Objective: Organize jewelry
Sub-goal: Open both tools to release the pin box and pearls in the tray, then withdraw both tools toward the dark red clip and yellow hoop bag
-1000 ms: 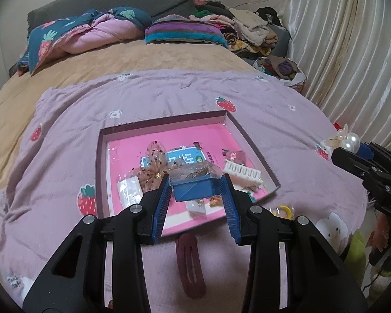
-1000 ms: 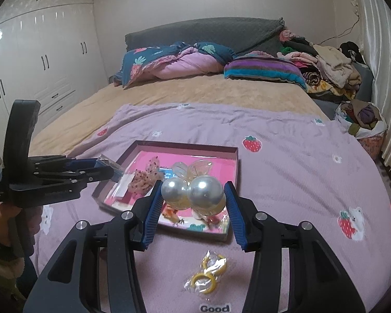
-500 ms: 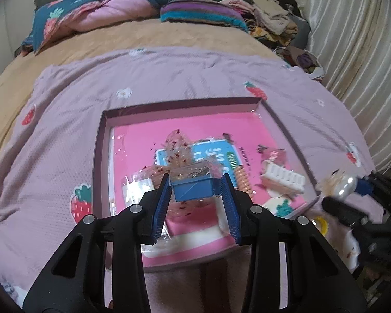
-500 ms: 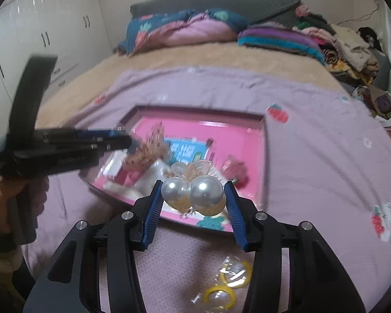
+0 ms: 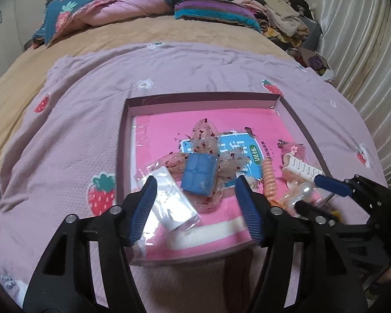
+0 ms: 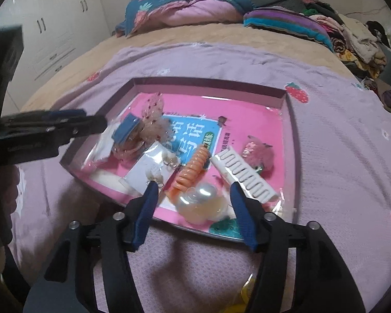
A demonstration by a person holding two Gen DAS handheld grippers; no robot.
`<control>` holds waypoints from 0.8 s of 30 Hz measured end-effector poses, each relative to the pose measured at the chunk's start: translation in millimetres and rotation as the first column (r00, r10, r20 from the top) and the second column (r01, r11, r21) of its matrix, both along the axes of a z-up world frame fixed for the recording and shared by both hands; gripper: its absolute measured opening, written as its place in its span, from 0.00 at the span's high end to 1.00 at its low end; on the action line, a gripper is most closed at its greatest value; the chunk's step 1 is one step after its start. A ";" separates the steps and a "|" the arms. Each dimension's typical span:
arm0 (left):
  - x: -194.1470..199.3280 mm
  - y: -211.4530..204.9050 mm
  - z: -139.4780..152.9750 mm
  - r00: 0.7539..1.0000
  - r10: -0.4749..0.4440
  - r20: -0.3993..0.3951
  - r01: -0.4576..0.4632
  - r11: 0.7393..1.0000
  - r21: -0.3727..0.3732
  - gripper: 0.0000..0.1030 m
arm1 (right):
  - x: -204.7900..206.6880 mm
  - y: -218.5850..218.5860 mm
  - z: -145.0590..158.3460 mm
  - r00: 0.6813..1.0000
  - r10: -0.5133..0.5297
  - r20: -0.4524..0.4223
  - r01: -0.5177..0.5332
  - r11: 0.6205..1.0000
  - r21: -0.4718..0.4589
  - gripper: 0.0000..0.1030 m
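A shallow tray (image 5: 125,130) (image 6: 289,96) with a pink floor lies on the lilac blanket. My left gripper (image 5: 194,185) hovers over its near left part, jaws opening; the blue box (image 5: 200,173) (image 6: 125,127) lies free on a sequinned bow (image 5: 203,135) below them. My right gripper (image 6: 193,191) is over the near right part, jaws opening; the pearl hair ornament (image 6: 202,200) (image 5: 303,191) rests loose in the tray between the fingers. Also in the tray are an orange coil tie (image 6: 194,168), a white comb clip (image 6: 243,174) and clear packets (image 5: 169,200).
A dark red hair clip (image 5: 234,284) lies on the blanket in front of the tray. A yellow ring packet (image 6: 243,294) sits near my right gripper. Pillows and a clothes pile are at the bed's far end. White wardrobes stand at the left, curtains at the right.
Both grippers sank toward the tray and their jaws spread. The blue box dropped from the left gripper onto the bow; the pearl ornament dropped from the right gripper into the tray.
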State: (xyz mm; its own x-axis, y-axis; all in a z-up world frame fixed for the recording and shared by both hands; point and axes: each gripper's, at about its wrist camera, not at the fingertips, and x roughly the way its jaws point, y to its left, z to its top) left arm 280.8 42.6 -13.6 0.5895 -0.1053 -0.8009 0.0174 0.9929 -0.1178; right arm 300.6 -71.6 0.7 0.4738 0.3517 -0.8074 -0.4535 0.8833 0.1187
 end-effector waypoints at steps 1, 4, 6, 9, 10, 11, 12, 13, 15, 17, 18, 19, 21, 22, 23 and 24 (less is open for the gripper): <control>-2.7 0.4 1.8 1.000 0.002 0.003 -0.002 1.000 0.003 0.42 | -1.7 -3.5 2.7 1.000 -0.008 0.003 0.008 1.000 0.010 0.36; -14.9 0.3 8.0 1.000 0.008 0.019 -0.008 1.000 0.011 0.36 | -10.8 -19.8 15.2 0.999 -0.043 0.024 0.042 0.998 0.038 0.32; -23.4 -0.9 12.5 0.999 0.011 0.033 -0.012 1.000 0.017 0.34 | -17.2 -31.7 22.4 0.997 -0.063 0.033 0.061 0.997 0.050 0.29; -34.9 -1.4 17.9 0.999 0.019 0.046 -0.020 1.000 0.021 0.25 | -29.8 -52.3 31.4 0.994 -0.098 0.042 0.095 0.994 0.059 0.24; -39.4 -1.5 19.5 0.999 0.022 0.048 -0.023 0.999 0.023 0.23 | -33.1 -57.5 33.3 0.993 -0.107 0.042 0.104 0.993 0.064 0.23; -44.3 -2.1 21.0 0.998 0.025 0.050 -0.027 0.999 0.027 0.21 | -37.6 -63.3 35.3 0.992 -0.115 0.042 0.112 0.991 0.072 0.22; -49.8 -2.9 22.2 0.998 0.030 0.054 -0.032 0.999 0.032 0.19 | -41.9 -69.2 37.1 0.991 -0.126 0.042 0.122 0.989 0.079 0.21; -54.3 -2.8 23.1 0.998 0.035 0.057 -0.037 0.999 0.037 0.17 | -47.3 -74.9 38.5 0.990 -0.133 0.042 0.129 0.988 0.087 0.20; -65.3 -4.1 23.8 0.997 0.044 0.058 -0.046 0.998 0.043 0.17 | -55.4 -84.2 39.9 0.989 -0.140 0.042 0.136 0.986 0.096 0.19; -72.8 -6.3 21.7 0.998 0.048 0.051 -0.051 0.998 0.046 0.16 | -62.3 -90.8 40.5 0.988 -0.147 0.042 0.143 0.985 0.100 0.19; -76.6 -7.6 20.5 0.998 0.050 0.048 -0.052 0.997 0.049 0.15 | -65.1 -94.0 40.3 0.988 -0.149 0.040 0.145 0.984 0.104 0.19; -79.7 -9.0 19.7 0.998 0.049 0.047 -0.052 0.997 0.052 0.14 | -68.4 -97.7 39.7 0.988 -0.152 0.036 0.147 0.983 0.109 0.19; -87.3 -12.7 16.0 0.998 0.051 0.043 -0.053 0.997 0.056 0.14 | -73.9 -103.9 37.7 0.987 -0.157 0.030 0.153 0.982 0.115 0.19; -89.9 -14.3 13.7 0.998 0.050 0.039 -0.052 0.997 0.052 0.14 | -76.2 -105.6 36.2 0.987 -0.160 0.027 0.156 0.981 0.116 0.19; -92.5 -16.5 10.6 0.998 0.049 0.033 -0.051 0.997 0.049 0.14 | -77.4 -107.4 34.0 0.986 -0.162 0.022 0.159 0.980 0.117 0.19; -94.1 -18.4 7.6 0.998 0.048 0.027 -0.049 0.998 0.049 0.14 | -79.6 -110.1 30.6 0.986 -0.167 0.012 0.165 0.979 0.117 0.19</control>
State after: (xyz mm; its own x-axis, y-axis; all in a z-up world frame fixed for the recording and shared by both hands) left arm 186.7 24.1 -6.1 0.6138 -0.0361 -0.7886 -0.0287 0.9973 -0.0680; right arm 221.0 -181.7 31.3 0.5505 0.3569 -0.7547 -0.3056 0.9274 0.2156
